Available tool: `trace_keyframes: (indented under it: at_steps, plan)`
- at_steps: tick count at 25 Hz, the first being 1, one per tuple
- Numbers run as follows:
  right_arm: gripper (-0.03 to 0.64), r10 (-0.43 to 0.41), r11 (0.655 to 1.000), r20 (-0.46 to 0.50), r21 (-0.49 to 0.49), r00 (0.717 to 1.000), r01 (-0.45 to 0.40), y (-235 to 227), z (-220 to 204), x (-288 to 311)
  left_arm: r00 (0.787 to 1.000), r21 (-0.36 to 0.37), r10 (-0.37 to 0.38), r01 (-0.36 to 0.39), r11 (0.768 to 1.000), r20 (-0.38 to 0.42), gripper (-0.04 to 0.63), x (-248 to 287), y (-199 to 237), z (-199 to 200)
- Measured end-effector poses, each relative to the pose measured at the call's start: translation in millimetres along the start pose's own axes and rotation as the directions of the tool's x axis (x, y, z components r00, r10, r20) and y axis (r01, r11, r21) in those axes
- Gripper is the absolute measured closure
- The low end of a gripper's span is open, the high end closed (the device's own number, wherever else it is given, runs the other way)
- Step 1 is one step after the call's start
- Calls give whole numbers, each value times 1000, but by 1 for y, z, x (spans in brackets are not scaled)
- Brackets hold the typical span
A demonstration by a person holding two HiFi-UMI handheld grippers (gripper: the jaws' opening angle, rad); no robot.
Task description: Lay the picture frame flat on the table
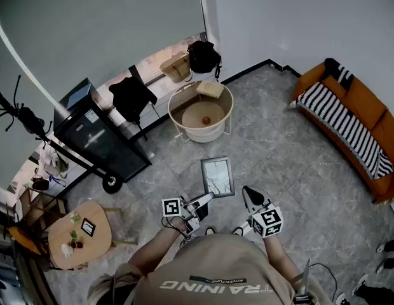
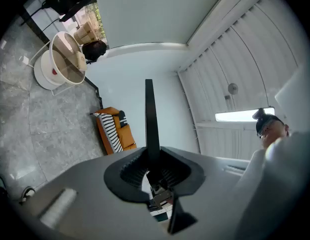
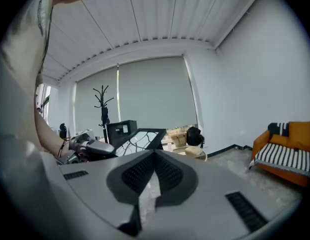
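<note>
The picture frame point(image 1: 217, 176), dark-rimmed with a pale branch print, is held in the air above the grey floor. My left gripper point(image 1: 206, 199) is shut on its lower left edge. In the left gripper view the frame point(image 2: 149, 114) shows edge-on as a thin black strip rising from between the closed jaws of the left gripper point(image 2: 151, 156). My right gripper point(image 1: 247, 191) hangs just right of the frame, shut, with nothing in it. The right gripper view has the frame point(image 3: 140, 139) left of centre, beyond the right gripper point(image 3: 155, 155), whose jaws are pressed together.
A round white side table point(image 1: 201, 114) with a tray top stands ahead, with bags behind it. A black cart point(image 1: 98, 138) is at the left, a small wooden table point(image 1: 79, 235) at lower left, and an orange sofa point(image 1: 356, 122) along the right wall.
</note>
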State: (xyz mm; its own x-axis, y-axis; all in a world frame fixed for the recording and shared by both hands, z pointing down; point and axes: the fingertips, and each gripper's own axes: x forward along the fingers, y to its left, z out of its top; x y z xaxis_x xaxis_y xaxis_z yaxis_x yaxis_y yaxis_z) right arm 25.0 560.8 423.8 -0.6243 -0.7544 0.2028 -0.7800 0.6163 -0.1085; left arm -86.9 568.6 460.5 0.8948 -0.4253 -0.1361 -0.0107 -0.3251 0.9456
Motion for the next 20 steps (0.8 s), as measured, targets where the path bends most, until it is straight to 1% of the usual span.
trace_keyframes:
  at_steps: [3, 9, 11, 13, 15, 20]
  plan:
    - [610, 2, 1000, 3, 5, 1000, -2, -1, -5, -4, 1000, 3, -10, 10, 1000, 12, 520, 5, -3, 0]
    - [609, 5, 1000, 18, 16, 1000, -6, -18, -2, -9, 1000, 7, -4, 4, 1000, 2, 522, 22, 0, 0]
    - [609, 7, 1000, 21, -1, 1000, -7, -23, -1, -12, 1000, -2, 2, -2, 1000, 7, 522, 26, 1, -2]
    - [609, 3, 1000, 15, -32, 1000, -2, -30, 0, -13, 1000, 10, 4, -4, 1000, 9, 522, 33, 1, -2]
    - [609, 4, 999, 13, -42, 1000, -4, -36, 1, -13, 1000, 19, 5, -6, 1000, 12, 522, 38, 1, 0]
    - [609, 17, 1000, 15, 5, 1000, -17, -46, -13, -14, 999, 18, 39, -39, 999, 15, 520, 47, 11, -5]
